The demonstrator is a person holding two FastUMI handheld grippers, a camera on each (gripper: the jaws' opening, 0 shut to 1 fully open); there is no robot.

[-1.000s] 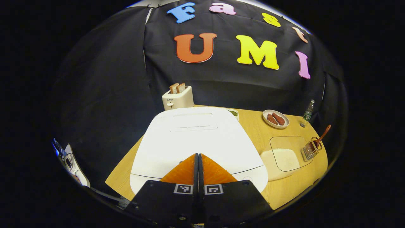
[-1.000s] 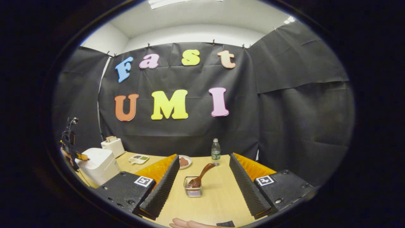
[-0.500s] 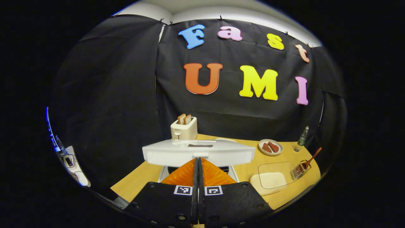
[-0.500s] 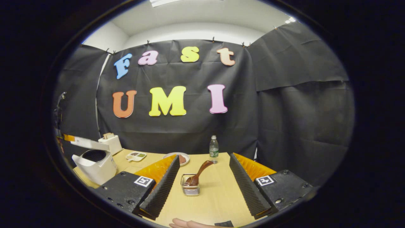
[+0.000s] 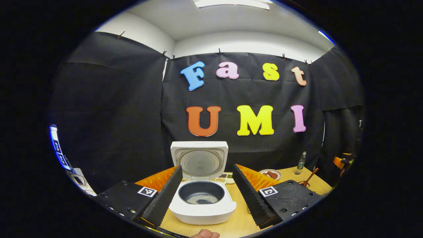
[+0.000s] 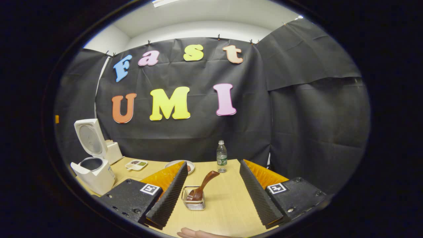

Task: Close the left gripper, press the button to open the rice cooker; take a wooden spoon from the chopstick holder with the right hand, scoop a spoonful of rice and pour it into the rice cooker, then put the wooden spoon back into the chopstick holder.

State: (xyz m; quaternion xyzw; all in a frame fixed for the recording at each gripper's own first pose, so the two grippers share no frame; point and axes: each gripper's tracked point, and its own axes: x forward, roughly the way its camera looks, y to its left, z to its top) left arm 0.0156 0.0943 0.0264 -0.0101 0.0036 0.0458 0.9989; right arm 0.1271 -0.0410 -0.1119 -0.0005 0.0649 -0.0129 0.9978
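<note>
The white rice cooker (image 5: pixel 202 207) stands in front of my left gripper (image 5: pixel 207 168) with its lid (image 5: pixel 199 161) upright and a little rice in the dark pot (image 5: pixel 201 197). This gripper is open and holds nothing; the cooker shows between its two fingers. In the right gripper view the wooden spoon (image 6: pixel 202 184) leans in the wire chopstick holder (image 6: pixel 194 202). Its handle points up and to the right. My right gripper (image 6: pixel 213 164) is open, short of the holder, and holds nothing. The open cooker (image 6: pixel 94 169) sits far left there.
On the wooden table (image 6: pixel 228 205) a water bottle (image 6: pixel 221 156) stands at the back, beside a plate (image 6: pixel 180 164) and a small divided dish (image 6: pixel 136 164). A toaster (image 6: pixel 114 152) sits behind the cooker. A hand (image 6: pixel 198 234) shows at the bottom edge.
The cooker lid has swung from closed to fully upright. My left gripper has gone from shut to open and drawn back from the cooker. The right gripper has edged nearer the holder.
</note>
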